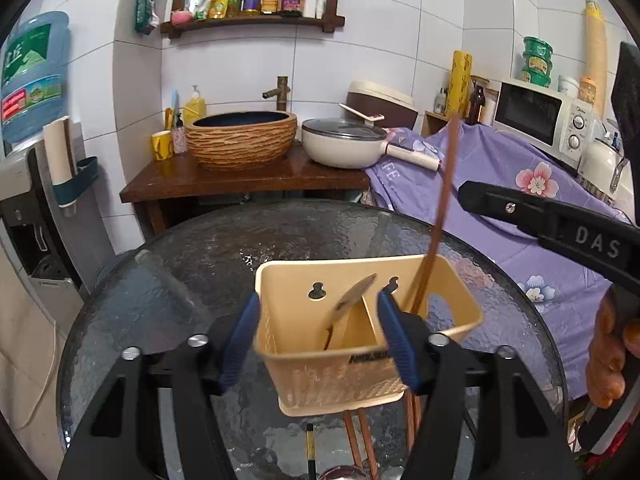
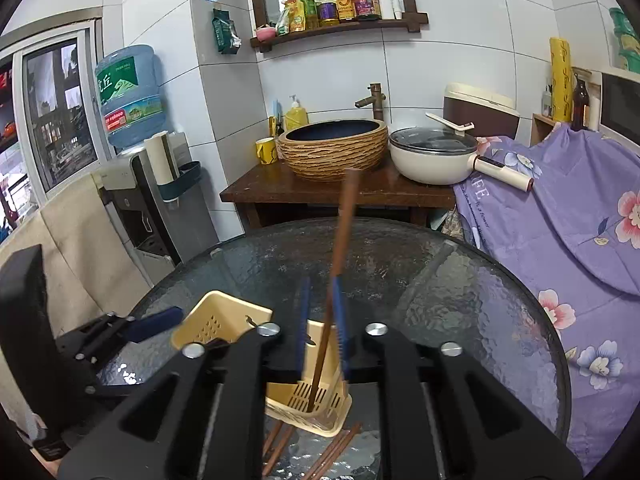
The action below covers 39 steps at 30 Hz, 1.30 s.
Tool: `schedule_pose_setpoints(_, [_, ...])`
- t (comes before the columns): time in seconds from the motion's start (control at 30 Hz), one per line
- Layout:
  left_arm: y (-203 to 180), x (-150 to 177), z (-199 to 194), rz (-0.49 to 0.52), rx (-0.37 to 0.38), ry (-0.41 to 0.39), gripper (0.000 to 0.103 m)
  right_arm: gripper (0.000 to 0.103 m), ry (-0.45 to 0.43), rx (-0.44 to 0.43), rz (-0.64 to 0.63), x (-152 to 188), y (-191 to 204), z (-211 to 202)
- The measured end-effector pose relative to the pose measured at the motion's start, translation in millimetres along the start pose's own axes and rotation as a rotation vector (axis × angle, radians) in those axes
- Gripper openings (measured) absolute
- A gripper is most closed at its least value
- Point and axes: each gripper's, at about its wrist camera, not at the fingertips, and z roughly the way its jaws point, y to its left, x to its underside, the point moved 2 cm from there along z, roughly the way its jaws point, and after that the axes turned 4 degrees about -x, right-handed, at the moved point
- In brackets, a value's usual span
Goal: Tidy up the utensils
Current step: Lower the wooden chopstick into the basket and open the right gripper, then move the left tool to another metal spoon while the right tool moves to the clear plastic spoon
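1. left gripper (image 1: pixel 318 296): jaws straddle the near end of the basket (image 1: pixel 332 380), one pad at each side wall. Can't tell whether they're pressing or just alongside. The basket is blurred and looks tipped, with its base off the glass table (image 1: pixel 168 280).
2. Ahead of the left gripper's pads, in the basket's left compartment: one metal utensil (image 1: pixel 354 296), leaning, already stowed. Type unclear.
3. Just right of the left gripper's right pad, in the right compartment: a long chopstick (image 1: pixel 440 208), tip down on the slotted floor, top leaning away.
4. right gripper (image 2: pixel 321 282): released. Its jaws are slightly apart and the chopstick's shaft stands between the pads, close to the right one. My read is that this is a drop-in just being finished.
5. Below the right gripper, under and beside the basket: loose chopsticks (image 2: pixel 336 450) lie flat on the glass, several of them.
6. Progress: early to mid. Two items are in and the loose chopsticks are left to load. The basket probably needs setting down square.
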Motion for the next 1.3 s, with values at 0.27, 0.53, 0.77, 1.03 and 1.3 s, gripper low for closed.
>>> schedule_pose_setpoints(0.27, [8.2,39.2,-49.7,-0.012,-0.022,-0.079,0.089,0.046,-0.02,-0.025,-0.026,30.9,0.4,-32.9])
schedule_pose_setpoints(0.53, [18.1,107.8,-40.2,0.03,-0.052,0.073,0.088,0.047,0.169,-0.016,-0.058,106.8,-9.8,-28.7])
schedule_pose_setpoints(0.77, [14.5,146.4,-29.3,0.056,-0.041,0.17,0.079,0.042,0.342,0.023,-0.012,174.5,-28.8,-4.1])
schedule_pose_setpoints(1.03, [1.6,160.0,-23.3,0.111,-0.029,0.202,0.071,0.041,0.381,-0.138,-0.129,202.0,6.1,-5.8])
schedule_pose_setpoints(1.3, [8.9,164.7,-26.1,0.106,-0.041,0.219,0.07,0.041,0.447,-0.297,-0.386,210.4,43.6,7.4])
